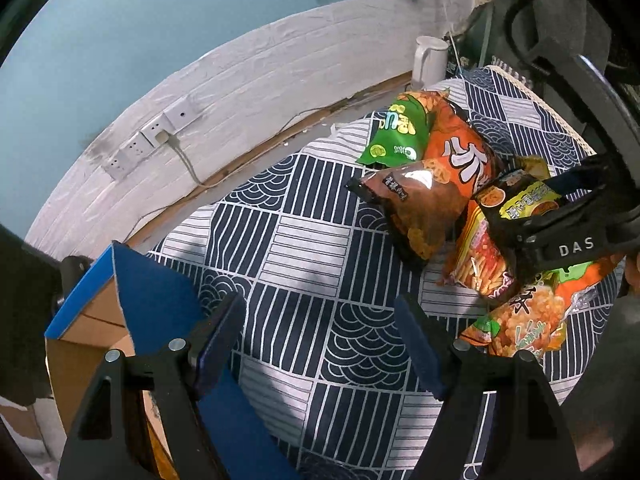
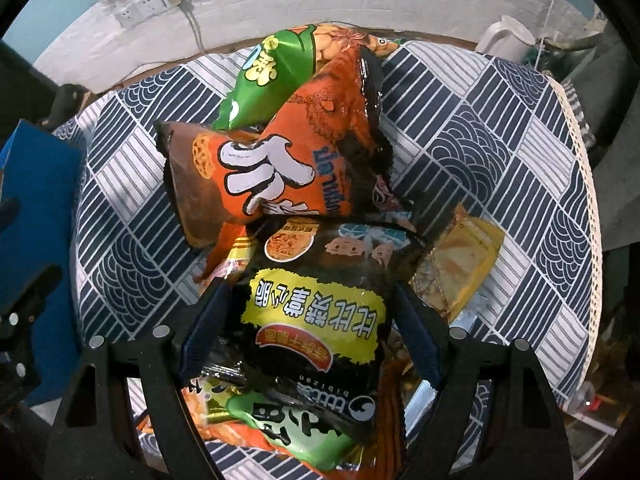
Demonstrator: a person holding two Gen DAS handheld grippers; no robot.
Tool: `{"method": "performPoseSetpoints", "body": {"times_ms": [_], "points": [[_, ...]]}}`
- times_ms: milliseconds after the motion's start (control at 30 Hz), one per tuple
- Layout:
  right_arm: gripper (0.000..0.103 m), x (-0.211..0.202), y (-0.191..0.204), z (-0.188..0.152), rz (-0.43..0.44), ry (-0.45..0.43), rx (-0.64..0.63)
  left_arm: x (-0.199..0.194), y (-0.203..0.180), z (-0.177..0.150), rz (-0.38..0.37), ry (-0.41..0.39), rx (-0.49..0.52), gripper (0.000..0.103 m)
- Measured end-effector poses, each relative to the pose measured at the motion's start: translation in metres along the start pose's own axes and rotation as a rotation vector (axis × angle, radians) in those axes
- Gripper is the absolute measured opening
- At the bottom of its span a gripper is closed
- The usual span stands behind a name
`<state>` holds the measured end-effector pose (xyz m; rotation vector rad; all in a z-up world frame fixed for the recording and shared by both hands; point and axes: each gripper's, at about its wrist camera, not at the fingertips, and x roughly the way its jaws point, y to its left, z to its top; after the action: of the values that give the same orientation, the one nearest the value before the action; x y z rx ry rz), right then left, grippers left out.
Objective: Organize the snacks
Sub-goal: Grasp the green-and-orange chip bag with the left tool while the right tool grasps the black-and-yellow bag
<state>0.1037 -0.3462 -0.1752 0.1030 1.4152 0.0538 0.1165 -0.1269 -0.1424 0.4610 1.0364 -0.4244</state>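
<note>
Looking down your right gripper [image 2: 310,336], you have its jaws spread wide around a black snack bag with a yellow label [image 2: 316,320]; the pads flank the bag, but you cannot tell whether they press on it. That bag lies on top of the snack pile on the patterned tablecloth [image 2: 500,152]. Behind it in the pile sit an orange bag with big white characters [image 2: 288,168], a green bag [image 2: 276,76] and a brown bag [image 2: 192,184]; a yellow packet [image 2: 464,264] lies just beside it. Your left gripper [image 1: 320,344] hangs open over bare cloth, apart from the pile, near the blue-edged cardboard box [image 1: 152,304].
</note>
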Motion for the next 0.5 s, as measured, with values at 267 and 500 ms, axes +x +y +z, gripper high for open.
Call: {"method": "performPoseSetpoints", "body": {"times_ms": [267,500], "points": [[0.06,-0.014,-0.011,-0.006,0.065,-0.034,-0.007,-0.002,-0.006,0.006,-0.035,-0.001,-0.006,0.078],[0.059,-0.037,-0.033,-0.018,0.107,-0.066,0.028,-0.011,-0.023,0.01,-0.073,-0.02,0.036,0.079]]}}
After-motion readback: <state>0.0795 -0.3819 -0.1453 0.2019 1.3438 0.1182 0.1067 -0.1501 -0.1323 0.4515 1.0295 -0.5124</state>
